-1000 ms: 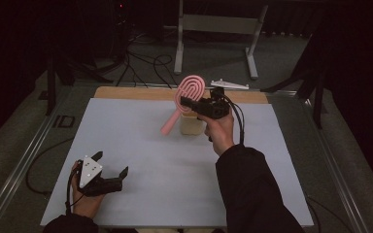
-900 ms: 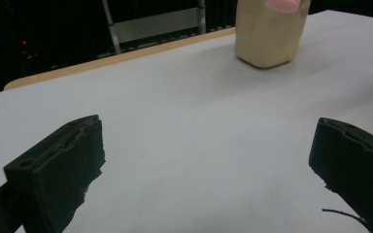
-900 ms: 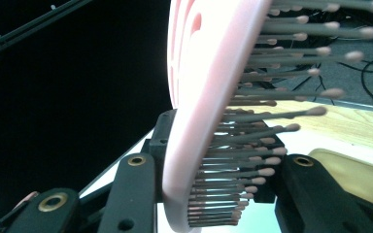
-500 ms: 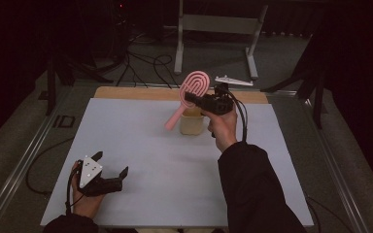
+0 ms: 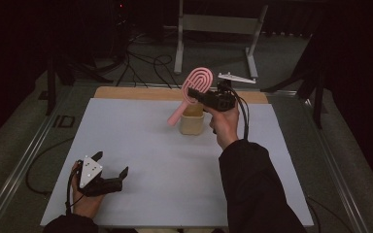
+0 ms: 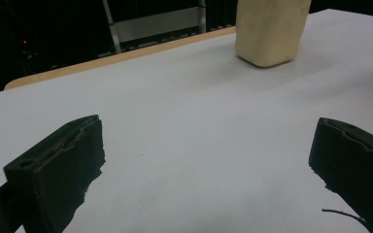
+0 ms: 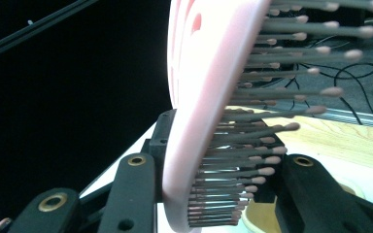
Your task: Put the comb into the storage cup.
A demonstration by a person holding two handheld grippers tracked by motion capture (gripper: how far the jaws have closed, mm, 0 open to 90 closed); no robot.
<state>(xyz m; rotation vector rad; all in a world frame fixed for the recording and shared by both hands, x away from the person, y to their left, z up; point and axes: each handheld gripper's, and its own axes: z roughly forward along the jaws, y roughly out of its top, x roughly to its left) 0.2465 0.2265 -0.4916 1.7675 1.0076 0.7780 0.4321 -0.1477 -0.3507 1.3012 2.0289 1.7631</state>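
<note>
At the near left corner of my desk point(image 5: 141, 145), the left tool point(image 5: 110, 175) rests in the person's hand on the white surface, its jaws standing wide apart with nothing between them. In the left gripper view I see bare desk between the two black jaws, and the cream cup point(image 6: 268, 30) stands well beyond them, toward the far edge.

I can read no brand, label or writing on anything; a dark mark on the floor left of the desk is too small to make out.

Moving right, the pink hairbrush point(image 5: 190, 92) hangs in the air above the cream cup, its handle slanting down to the left past the cup's rim and its oval head raised toward the back of the desk. The right tool point(image 5: 194, 93) is clamped on the brush's head, held up by the person's right hand point(image 5: 225, 124) just right of the cup. In the right gripper view the pink head sits edge-on between the jaws, one jaw against its smooth back, the other among its grey bristles, with the cup's rim just below.
</note>
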